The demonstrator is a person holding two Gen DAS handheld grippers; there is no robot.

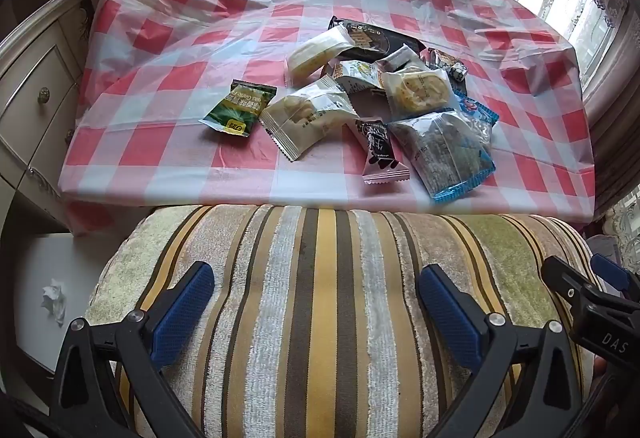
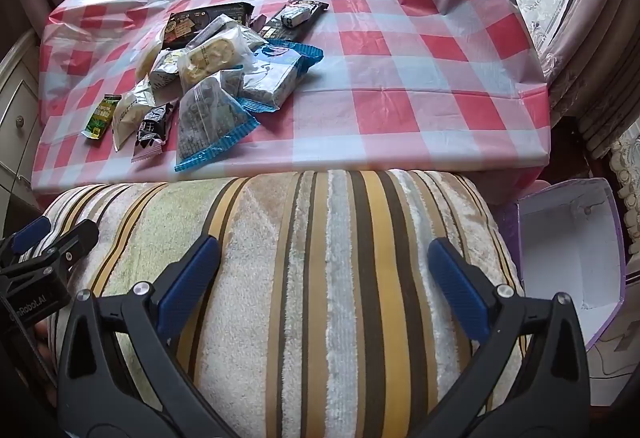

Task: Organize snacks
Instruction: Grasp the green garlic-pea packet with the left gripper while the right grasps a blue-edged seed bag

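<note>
Snacks in a loose heap, sorting not yet begun.

Your left gripper (image 1: 316, 302) hangs with jaws wide and empty over the striped cushion (image 1: 320, 278), short of the surface's (image 1: 192, 173) near edge; your right gripper (image 2: 324, 278) beside it is just as wide and holds nothing. On the checked surface, going left to right, the green packet (image 1: 239, 109) lies a little apart, then the pale pack (image 1: 308, 113), the pink bar (image 1: 380, 149) and the blue-edged bags (image 1: 448, 153) overlap in a pile near the near edge, toward the right. An open box (image 2: 572, 250) sits low beside the near right corner, seemingly empty. Every snack is, by my reading, left to place.
</note>
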